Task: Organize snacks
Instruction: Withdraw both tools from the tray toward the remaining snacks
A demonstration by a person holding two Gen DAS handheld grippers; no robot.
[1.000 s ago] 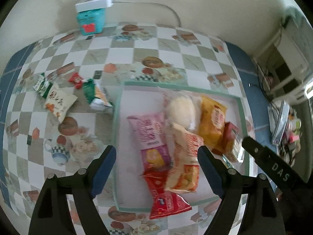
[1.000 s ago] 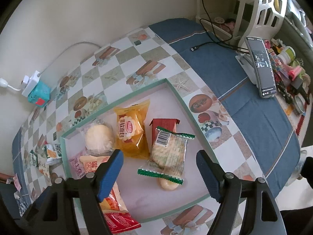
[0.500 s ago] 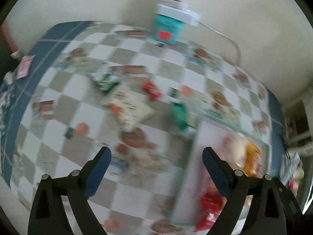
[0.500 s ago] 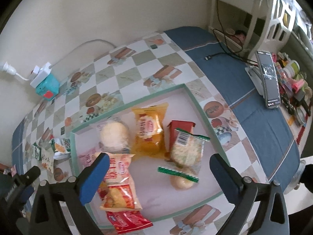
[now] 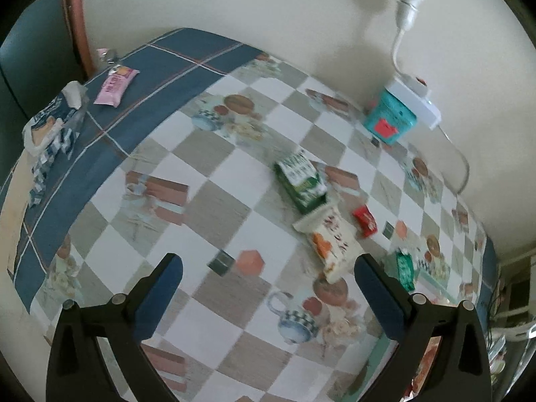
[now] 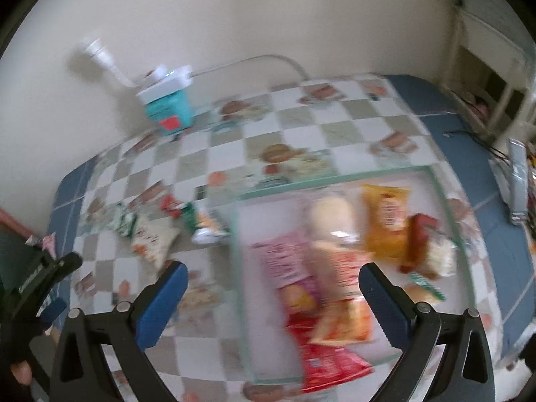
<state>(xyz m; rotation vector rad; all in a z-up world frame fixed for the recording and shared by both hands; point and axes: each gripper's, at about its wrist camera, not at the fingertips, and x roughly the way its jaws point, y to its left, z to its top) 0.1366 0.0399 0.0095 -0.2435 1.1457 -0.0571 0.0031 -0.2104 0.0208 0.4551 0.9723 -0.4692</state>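
Observation:
Loose snacks lie on the checkered tablecloth: a green-white packet [image 5: 300, 180], a white-orange packet [image 5: 333, 244], a small red packet [image 5: 364, 221] and a green packet [image 5: 404, 268]. My left gripper [image 5: 268, 293] is open and empty, above the cloth in front of them. My right gripper [image 6: 273, 296] is open and empty above the green-rimmed tray [image 6: 335, 178], which holds several snacks, among them a pink packet [image 6: 284, 261] and a yellow packet [image 6: 385, 214]. The right wrist view is blurred. The loose white-orange packet [image 6: 152, 234] lies left of the tray there.
A teal box with a white power strip [image 5: 395, 114] stands by the wall. A pink packet [image 5: 115, 85] and a crumpled bag [image 5: 53, 124] lie on the blue cloth edge at far left. A remote-like device [image 6: 516, 181] lies at the table's right.
My left gripper has swung left, away from the tray toward the loose snacks. My right gripper has moved left and lower over the tray. Both stay open.

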